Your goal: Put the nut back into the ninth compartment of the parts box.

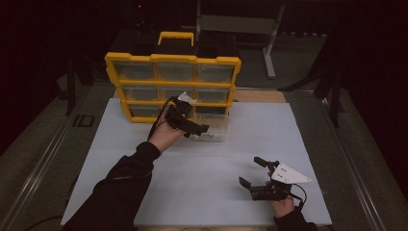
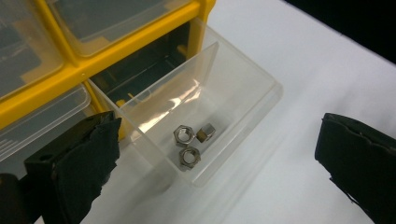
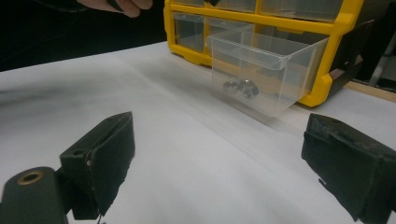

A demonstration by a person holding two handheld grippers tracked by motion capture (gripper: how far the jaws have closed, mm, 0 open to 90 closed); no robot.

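A yellow organizer [image 1: 173,60] with clear drawers stands at the back of the white table top. Its bottom right drawer [image 1: 209,134] is pulled out onto the table. In the left gripper view that drawer [image 2: 243,93] holds three metal nuts [image 2: 190,142]. My left gripper [image 1: 195,126] hovers just above the drawer, its jaws wide open [image 2: 217,140] with nothing between the pads. My right gripper [image 1: 250,171] rests low near the front right of the table, open and empty [image 3: 217,149], facing the drawer [image 3: 266,70] and the nuts [image 3: 240,87] from a distance.
The white table top [image 1: 216,202] spreads between the two grippers. A grey metal stand [image 1: 240,24] is behind the organizer. A wooden strip [image 1: 260,96] lies along the back right edge. Dark floor surrounds the table.
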